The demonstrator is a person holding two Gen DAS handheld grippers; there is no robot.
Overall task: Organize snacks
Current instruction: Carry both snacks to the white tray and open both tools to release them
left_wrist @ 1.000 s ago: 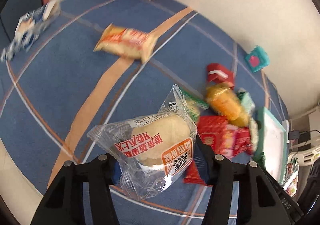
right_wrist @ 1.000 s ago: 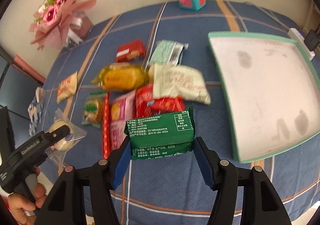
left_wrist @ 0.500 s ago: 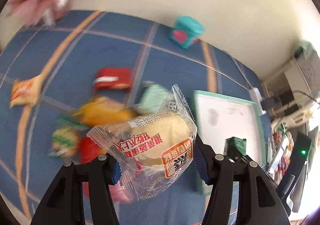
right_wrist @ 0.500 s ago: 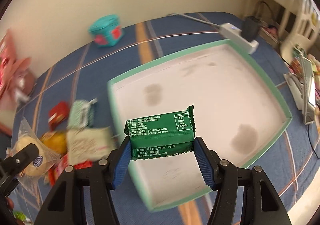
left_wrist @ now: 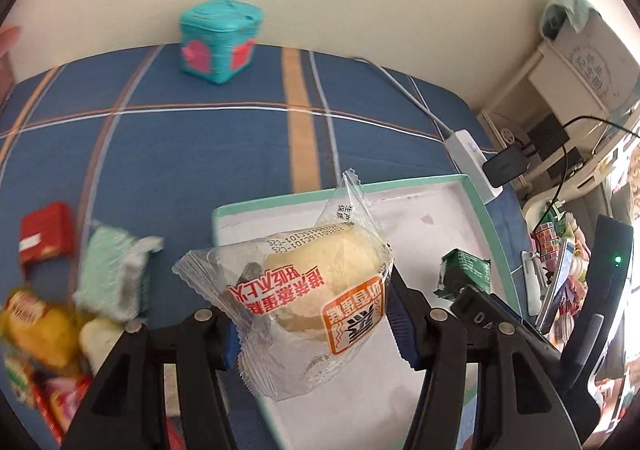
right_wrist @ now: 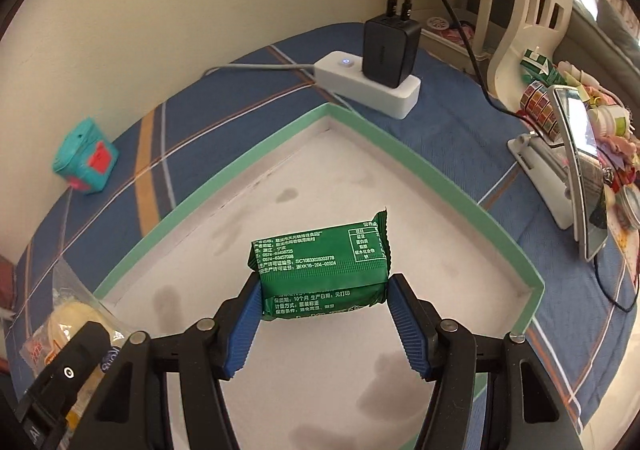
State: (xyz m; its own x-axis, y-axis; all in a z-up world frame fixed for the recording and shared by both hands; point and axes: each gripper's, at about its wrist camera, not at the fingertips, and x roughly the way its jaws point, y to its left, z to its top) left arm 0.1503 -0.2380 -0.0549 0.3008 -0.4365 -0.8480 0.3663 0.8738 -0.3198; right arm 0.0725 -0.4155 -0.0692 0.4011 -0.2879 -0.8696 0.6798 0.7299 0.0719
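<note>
The left hand-held gripper (left_wrist: 312, 324) pinches a bun (left_wrist: 320, 282) in a clear, crinkly wrapper, held above the near edge of the tray (left_wrist: 472, 206). The right hand-held gripper (right_wrist: 324, 316) pinches a green bar (right_wrist: 322, 272) by its two short ends, over the tray's bare white floor. Neither snack touches the tray yet.

The bun looks light and soft — the pads bear on the wrapper's sides around the cake, and a harder squeeze would likely crush it. Its film is probably slippery, so a grip on the bulge of the cake is safer than on the loose sealed flaps. The bar seems light too, but firmer and blocky; its flat ends give the pads a square seat. Loose snacks (left_wrist: 112, 278) lie on the blue checked worktop (left_wrist: 200, 154) left of the tray.
</note>
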